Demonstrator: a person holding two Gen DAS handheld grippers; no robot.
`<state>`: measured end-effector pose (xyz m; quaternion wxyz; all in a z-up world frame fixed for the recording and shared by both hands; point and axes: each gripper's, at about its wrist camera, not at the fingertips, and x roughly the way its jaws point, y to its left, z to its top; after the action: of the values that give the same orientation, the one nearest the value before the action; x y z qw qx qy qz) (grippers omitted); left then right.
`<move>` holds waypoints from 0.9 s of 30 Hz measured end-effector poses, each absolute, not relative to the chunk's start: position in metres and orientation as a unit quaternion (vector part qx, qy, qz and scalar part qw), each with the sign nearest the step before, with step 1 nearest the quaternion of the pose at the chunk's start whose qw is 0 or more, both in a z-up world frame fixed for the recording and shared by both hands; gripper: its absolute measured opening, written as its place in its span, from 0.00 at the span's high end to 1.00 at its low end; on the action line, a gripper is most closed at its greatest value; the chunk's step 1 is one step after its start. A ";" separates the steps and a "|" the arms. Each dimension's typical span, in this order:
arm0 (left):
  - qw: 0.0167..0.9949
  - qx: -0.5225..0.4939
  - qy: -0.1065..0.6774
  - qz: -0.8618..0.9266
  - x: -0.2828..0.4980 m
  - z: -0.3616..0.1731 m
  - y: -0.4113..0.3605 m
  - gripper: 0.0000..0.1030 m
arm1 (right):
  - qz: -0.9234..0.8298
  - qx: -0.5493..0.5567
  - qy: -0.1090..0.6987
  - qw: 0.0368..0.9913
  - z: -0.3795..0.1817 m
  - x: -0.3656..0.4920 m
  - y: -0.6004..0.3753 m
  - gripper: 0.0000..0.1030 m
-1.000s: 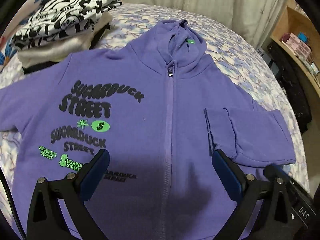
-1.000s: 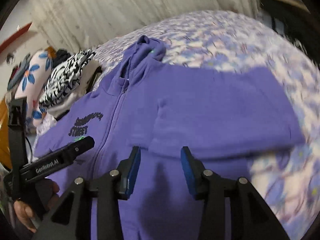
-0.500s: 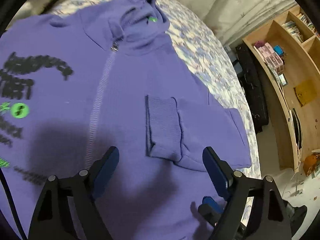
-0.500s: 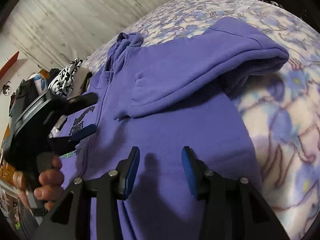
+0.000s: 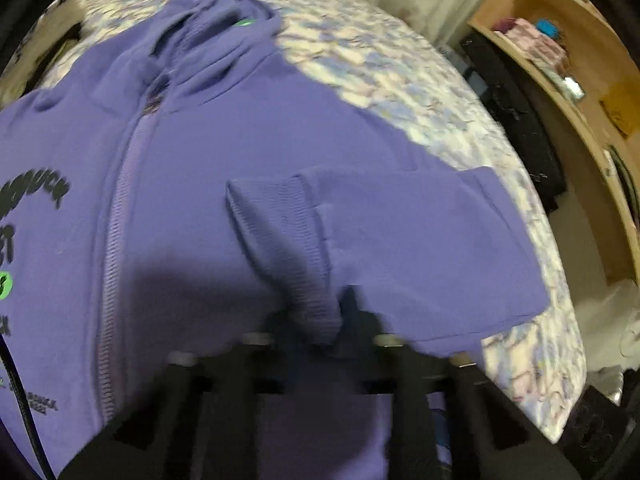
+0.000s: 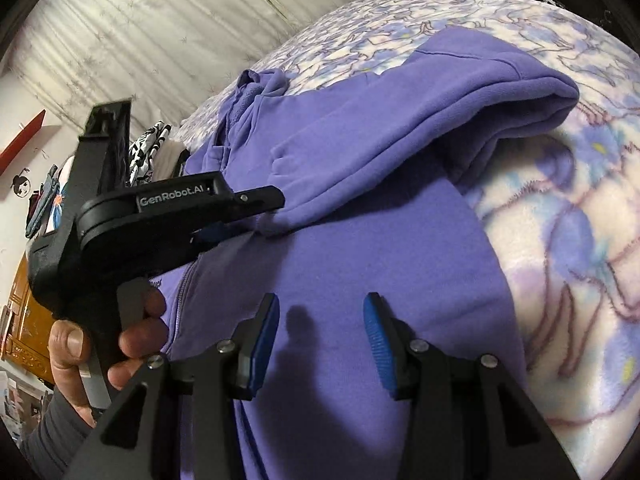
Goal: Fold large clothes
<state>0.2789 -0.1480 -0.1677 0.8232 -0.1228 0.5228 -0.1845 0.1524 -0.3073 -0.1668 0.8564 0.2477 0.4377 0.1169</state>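
A purple zip hoodie (image 5: 208, 148) with black and green print lies face up on a bed; it also shows in the right wrist view (image 6: 360, 248). Its right sleeve (image 5: 400, 240) is folded in across the chest. My left gripper (image 5: 320, 326) is shut on the ribbed sleeve cuff (image 5: 296, 248); in the right wrist view the left gripper (image 6: 256, 216) shows pinching the cuff edge. My right gripper (image 6: 320, 340) is open and empty, just above the hoodie's lower front.
The bed has a floral blanket (image 6: 560, 240). A stack of folded clothes (image 6: 152, 152) sits by the hoodie's far shoulder. A wooden shelf unit (image 5: 580, 80) stands beyond the bed's right edge, with a curtain (image 6: 160, 40) behind.
My left gripper has moved right across the hoodie to the folded sleeve and closed on its cuff. My right gripper has dropped lower over the hem and stays open.
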 end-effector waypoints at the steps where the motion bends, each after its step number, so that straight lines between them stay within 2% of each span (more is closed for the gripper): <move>1: 0.829 -0.115 0.517 -0.178 0.277 -0.164 -0.150 0.88 | 0.117 0.248 0.437 0.857 -0.167 0.153 -0.307 0.57; 9: 0.880 -0.038 0.444 -0.165 0.257 -0.109 -0.151 0.89 | 0.118 0.247 0.434 0.858 -0.167 0.147 -0.308 0.57; 18: 0.924 0.015 0.367 -0.108 0.250 -0.034 -0.079 0.89 | 0.112 0.233 0.435 0.862 -0.165 0.147 -0.302 0.57; 22: 0.929 0.034 0.364 -0.059 0.253 -0.033 -0.035 0.89 | 0.108 0.219 0.439 0.865 -0.163 0.150 -0.297 0.55; 27: 0.902 0.034 0.430 -0.029 0.269 -0.083 0.010 0.87 | 0.103 0.187 0.457 0.863 -0.159 0.154 -0.287 0.49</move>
<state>0.2687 0.0098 -0.0834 0.9017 0.0336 0.4300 -0.0293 0.1538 -0.2871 -0.1587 0.8632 0.1871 0.4573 0.1031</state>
